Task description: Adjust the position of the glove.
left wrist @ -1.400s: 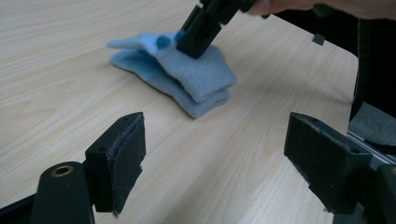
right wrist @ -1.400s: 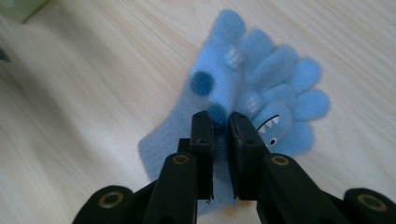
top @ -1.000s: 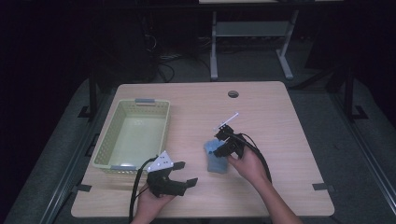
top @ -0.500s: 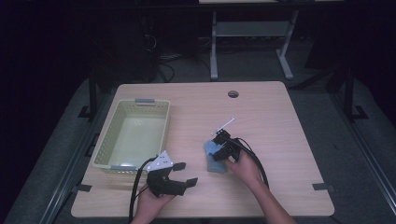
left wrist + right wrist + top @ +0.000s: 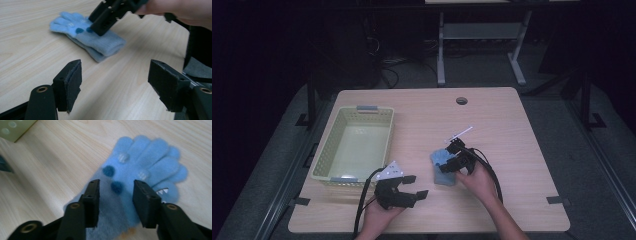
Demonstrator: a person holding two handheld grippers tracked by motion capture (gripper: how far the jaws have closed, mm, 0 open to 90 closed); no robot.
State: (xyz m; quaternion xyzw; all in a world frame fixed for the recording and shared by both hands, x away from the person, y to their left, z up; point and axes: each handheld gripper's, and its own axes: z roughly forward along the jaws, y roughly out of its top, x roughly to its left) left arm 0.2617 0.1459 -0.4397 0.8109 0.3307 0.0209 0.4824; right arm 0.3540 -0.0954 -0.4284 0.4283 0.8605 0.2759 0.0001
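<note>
Lying flat on the wooden table (image 5: 512, 125) is one fluffy light-blue knitted glove (image 5: 140, 177), beside one pale-green plastic basket (image 5: 319, 162). The right gripper (image 5: 115, 202) has just been opening, jaws parted over the glove; the left gripper (image 5: 115, 82) gapes wide, empty, its jaws closing slightly.

The glove (image 5: 140, 177) is fuzzy knitted cloth. The table (image 5: 512, 130) looks like smooth matt wood. The basket (image 5: 324, 150) is perforated plastic.

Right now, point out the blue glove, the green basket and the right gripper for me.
blue glove (image 5: 147, 162), right gripper view, on the base of its fingers.
green basket (image 5: 323, 156), high view, on its left wall.
right gripper (image 5: 116, 202), right gripper view, midway between its fingertips, over the glove.
</note>
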